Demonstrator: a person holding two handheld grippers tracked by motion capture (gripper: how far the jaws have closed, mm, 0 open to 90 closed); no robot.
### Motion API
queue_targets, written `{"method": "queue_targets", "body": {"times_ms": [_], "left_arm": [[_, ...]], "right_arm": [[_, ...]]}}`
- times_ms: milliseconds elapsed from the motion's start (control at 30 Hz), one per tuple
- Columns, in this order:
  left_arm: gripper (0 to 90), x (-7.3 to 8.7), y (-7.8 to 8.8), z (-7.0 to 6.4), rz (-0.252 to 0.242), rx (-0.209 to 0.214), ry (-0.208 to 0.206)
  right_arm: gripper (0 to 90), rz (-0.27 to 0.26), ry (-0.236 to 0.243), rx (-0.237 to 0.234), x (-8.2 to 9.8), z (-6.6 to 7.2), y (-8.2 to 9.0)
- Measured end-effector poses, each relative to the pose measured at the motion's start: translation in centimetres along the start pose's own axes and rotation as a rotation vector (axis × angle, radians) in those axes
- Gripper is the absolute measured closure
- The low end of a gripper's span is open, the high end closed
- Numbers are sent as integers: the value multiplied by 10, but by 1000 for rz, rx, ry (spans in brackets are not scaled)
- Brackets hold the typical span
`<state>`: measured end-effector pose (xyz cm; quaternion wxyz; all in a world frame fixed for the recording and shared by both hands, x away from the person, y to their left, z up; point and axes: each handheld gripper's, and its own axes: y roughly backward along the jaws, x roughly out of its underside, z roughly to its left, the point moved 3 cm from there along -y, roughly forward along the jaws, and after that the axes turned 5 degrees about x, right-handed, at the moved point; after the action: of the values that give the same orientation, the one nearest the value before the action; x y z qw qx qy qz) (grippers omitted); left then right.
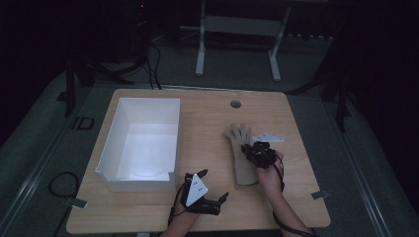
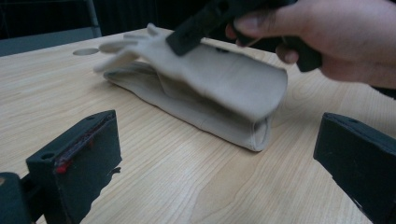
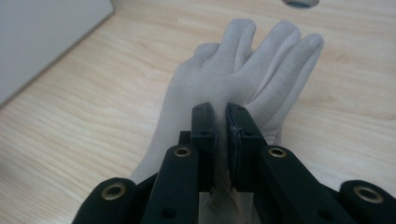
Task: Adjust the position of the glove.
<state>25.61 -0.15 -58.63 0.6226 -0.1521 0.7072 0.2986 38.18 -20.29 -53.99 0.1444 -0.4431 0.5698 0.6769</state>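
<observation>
A beige glove [image 1: 240, 170] lies flat on the wooden table [image 1: 207, 123], fingers pointing away from me. My right gripper [image 1: 256, 152] is shut on the glove's upper layer near the palm [image 3: 243, 65]. In the right gripper view the jaws [image 3: 222, 116] pinch a fold of fabric. The left gripper view shows that layer [image 2: 224, 88] lifted off the part below it, with the right gripper [image 2: 196, 32] and a hand [image 2: 327, 37] above. My left gripper [image 1: 214, 184] stands open near the table's front edge, just short of the cuff, jaws [image 2: 215, 154] wide apart and holding nothing.
A white open bin [image 1: 108, 143] stands on the left half of the table; its wall [image 3: 42, 37] appears in the right gripper view. A round cable hole [image 1: 235, 104] sits near the far edge. Table legs [image 1: 200, 49] stand beyond.
</observation>
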Motion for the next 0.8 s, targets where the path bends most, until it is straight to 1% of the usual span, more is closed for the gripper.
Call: {"method": "queue_targets", "body": {"times_ms": [67, 167, 200, 267, 300, 333, 400, 433, 500, 600, 667, 733, 800], "left_arm": [[11, 0, 0, 0, 1, -1, 2], [11, 0, 0, 0, 1, -2, 2], [11, 0, 0, 0, 1, -1, 1], [11, 0, 0, 0, 1, -1, 0], [11, 0, 0, 0, 1, -2, 1], [11, 0, 0, 0, 1, -2, 1], [11, 0, 0, 0, 1, -1, 1], [11, 0, 0, 0, 1, -1, 2], [11, 0, 0, 0, 2, -1, 1], [11, 0, 0, 0, 1, 0, 2], [11, 0, 0, 0, 1, 0, 2], [11, 0, 0, 0, 1, 0, 2], [11, 0, 0, 0, 1, 0, 2]], "right_arm": [[821, 14, 7, 9, 5, 0, -4], [817, 37, -2, 3, 10, -3, -9], [817, 34, -8, 4, 12, -3, -10], [816, 14, -12, -1, 12, -3, -9], [817, 16, -9, 2, 12, -3, -9], [818, 1, -22, 8, 12, -3, -9], [818, -13, -38, -16, 10, -3, -8], [819, -31, -38, -20, 7, -3, -6], [819, -54, -35, -15, 0, -3, -1], [819, -88, -48, 18, -8, -5, 7], [819, -84, -51, 25, -8, -7, 8], [818, -60, -55, 34, -4, -7, 4], [818, -36, -76, 30, 3, -8, -1]]}}
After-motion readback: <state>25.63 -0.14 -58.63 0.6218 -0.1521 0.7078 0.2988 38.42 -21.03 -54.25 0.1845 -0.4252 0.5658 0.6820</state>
